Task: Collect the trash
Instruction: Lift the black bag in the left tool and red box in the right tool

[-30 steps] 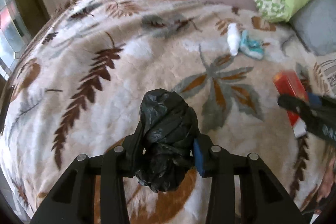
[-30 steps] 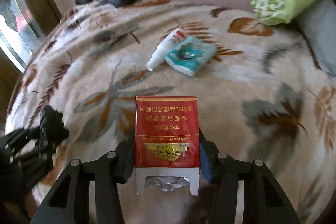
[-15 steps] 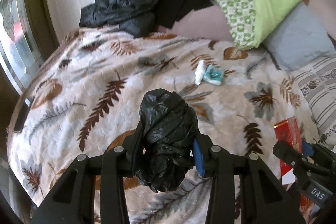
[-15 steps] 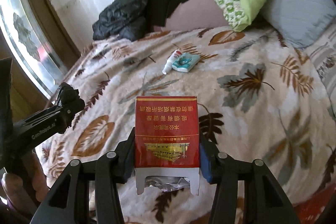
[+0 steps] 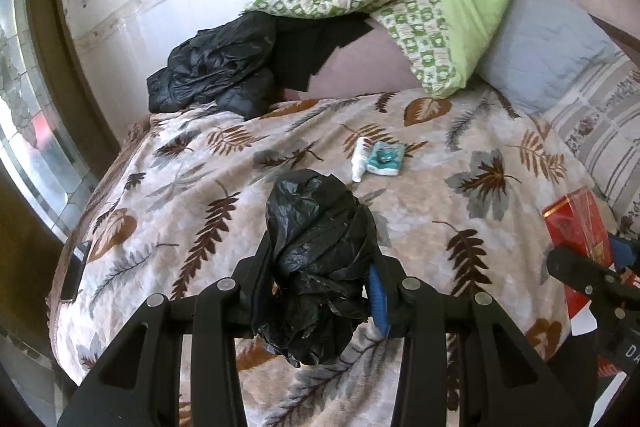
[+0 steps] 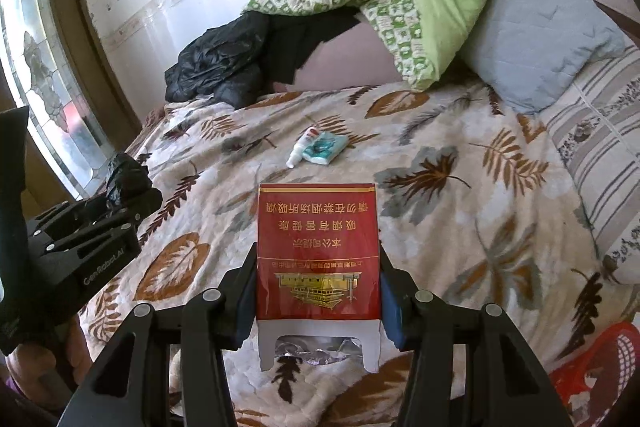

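My left gripper (image 5: 318, 283) is shut on a crumpled black plastic bag (image 5: 316, 247), held above the leaf-patterned bed blanket (image 5: 200, 187). My right gripper (image 6: 318, 291) is shut on a red cigarette box (image 6: 318, 251) with its open white end toward the camera. The box also shows at the right edge of the left wrist view (image 5: 580, 227). The left gripper with the bag shows at the left of the right wrist view (image 6: 124, 183). A small white bottle (image 6: 300, 149) and a teal tissue pack (image 6: 324, 147) lie side by side mid-bed, far from both grippers.
A black jacket (image 5: 216, 67), a green quilt (image 5: 440, 7) and a grey-blue pillow (image 5: 548, 43) lie at the head of the bed. A red mesh basket (image 6: 596, 367) is at the lower right in the right wrist view. A window (image 6: 44, 75) is on the left.
Both grippers have pulled back and up from the bed with their items; the bottle and tissue pack now look smaller and farther. The red basket has come into view.
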A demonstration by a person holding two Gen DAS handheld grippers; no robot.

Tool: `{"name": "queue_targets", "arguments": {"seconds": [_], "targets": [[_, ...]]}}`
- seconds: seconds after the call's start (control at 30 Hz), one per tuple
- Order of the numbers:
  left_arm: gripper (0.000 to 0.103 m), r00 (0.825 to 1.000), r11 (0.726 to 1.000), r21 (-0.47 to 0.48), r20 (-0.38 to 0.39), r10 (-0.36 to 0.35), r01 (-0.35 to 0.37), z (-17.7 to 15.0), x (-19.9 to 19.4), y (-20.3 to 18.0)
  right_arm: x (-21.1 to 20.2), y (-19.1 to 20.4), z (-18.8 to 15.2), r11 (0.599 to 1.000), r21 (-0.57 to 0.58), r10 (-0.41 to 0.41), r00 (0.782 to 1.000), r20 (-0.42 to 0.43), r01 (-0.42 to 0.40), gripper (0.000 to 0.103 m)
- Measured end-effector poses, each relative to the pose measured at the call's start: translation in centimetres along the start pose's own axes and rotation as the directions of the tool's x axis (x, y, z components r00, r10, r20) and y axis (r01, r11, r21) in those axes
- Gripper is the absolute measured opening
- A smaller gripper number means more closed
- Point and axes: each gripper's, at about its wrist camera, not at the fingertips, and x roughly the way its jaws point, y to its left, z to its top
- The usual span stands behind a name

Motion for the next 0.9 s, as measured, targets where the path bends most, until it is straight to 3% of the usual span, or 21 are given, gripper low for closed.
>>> {"name": "queue_targets", "arguments": {"seconds": [0.47,0.9], "targets": [[0.039,0.995,0.998,-0.002,-0.082,-0.062,0.062,-0.8,0.9,-1.2,-0.9,-1.5,-0.5,0.999,0.036,-0.020,1.000,0.005,0.020,0.054],[0.039,0.988,0.992,-0.005,-0.091,-0.125,0.125,0.1,0.7,-2.1,-2.1,-1.7,0.0,0.998,0.039,-0.047,0.999,0.025,0.046,0.054]]}}
